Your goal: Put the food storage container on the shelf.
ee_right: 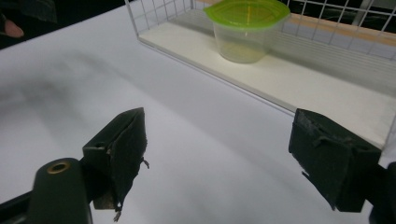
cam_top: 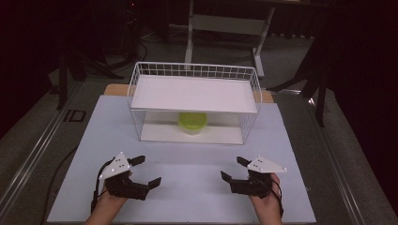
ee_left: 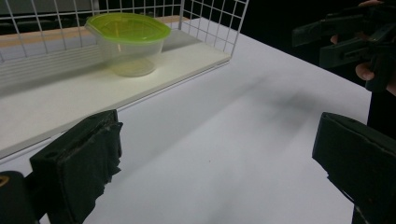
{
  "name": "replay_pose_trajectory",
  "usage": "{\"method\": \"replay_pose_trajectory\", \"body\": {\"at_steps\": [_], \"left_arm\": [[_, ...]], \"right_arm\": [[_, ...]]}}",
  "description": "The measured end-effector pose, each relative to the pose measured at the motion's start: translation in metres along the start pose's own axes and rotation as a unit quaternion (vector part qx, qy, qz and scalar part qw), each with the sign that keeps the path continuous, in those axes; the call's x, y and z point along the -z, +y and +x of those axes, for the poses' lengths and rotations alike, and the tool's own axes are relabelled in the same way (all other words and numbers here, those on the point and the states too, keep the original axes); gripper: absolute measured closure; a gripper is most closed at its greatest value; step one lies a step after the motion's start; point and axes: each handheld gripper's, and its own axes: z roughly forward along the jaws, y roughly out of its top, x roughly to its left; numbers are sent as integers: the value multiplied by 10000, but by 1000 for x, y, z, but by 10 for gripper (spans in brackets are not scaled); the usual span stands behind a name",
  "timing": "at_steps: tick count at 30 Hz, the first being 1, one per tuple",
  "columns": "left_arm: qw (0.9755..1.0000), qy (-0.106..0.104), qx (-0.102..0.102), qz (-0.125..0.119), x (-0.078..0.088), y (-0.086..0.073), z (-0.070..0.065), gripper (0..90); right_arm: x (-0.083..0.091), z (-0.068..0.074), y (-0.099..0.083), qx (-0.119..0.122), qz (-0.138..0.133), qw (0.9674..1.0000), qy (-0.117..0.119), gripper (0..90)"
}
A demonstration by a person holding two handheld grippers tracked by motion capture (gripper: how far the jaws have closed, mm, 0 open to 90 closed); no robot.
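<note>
A clear plastic tub with a green lid point(cam_top: 192, 122) point(ee_left: 128, 42) point(ee_right: 246, 28) stands upright on the lower white board of a white wire rack point(cam_top: 141, 89) point(ee_left: 210, 23) point(ee_right: 159, 14). A white shelf point(cam_top: 195, 93) spans the rack above the tub. Near the front of the table my left gripper point(cam_top: 146, 170) point(ee_left: 219, 154) is open and holds nothing. At the front right my right gripper point(cam_top: 233, 168) point(ee_right: 217, 149) is open too, also empty. Both stay well short of the rack. In the left gripper view the right gripper's black jaws appear at the upper right.
The white tabletop point(cam_top: 187, 187) stretches between the rack and the front edge. Behind the table are a desk frame point(cam_top: 225, 23) and dark stands on the floor. A cable trails off the table's left side.
</note>
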Motion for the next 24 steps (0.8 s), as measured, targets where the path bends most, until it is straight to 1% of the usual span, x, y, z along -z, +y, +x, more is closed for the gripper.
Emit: {"method": "replay_pose_trajectory", "body": {"at_steps": [2, 3, 4, 7, 10, 12, 14, 17, 19, 22, 24], "left_arm": [[10000, 37, -36, -4, 2, -1, 0, 22], [10000, 36, -1, -32, 3, -3, 0, 22], [10000, 40, 12, -42, 3, -4, 0, 22], [10000, 86, -33, -8, 3, -8, -1, 22], [10000, 64, -10, -9, 3, -10, 1, 22], [10000, 76, 0, -39, 2, -12, 3, 22], [10000, 93, 17, -23, 1, -15, 4, 22], [9999, 99, -9, 17, -1, -19, 7, 22], [9999, 101, 12, 43, -2, -20, 8, 22], [9999, 92, 75, 22, -3, -22, 11, 22], [9999, 101, 78, -8, -3, -22, 11, 22]], "right_arm": [[2, -1, -3, 53, 12, 10000, 17, 190], [3, -1, -4, 86, 32, 10000, -9, 189], [4, -1, -6, 99, 52, 9999, -18, 190], [7, -3, -10, 92, 80, 9999, -5, 189], [6, -4, -14, 124, 108, 9999, -30, 189], [5, -6, -16, 78, 105, 9999, -64, 189], [4, -8, -18, 99, 133, 9997, -161, 189], [2, -11, -22, 81, 176, 9997, -158, 189], [1, -13, -24, 49, 165, 9998, -137, 189], [1, -15, -25, 72, 146, 9998, -140, 189], [1, -16, -26, 71, 148, 9997, -157, 189]]}}
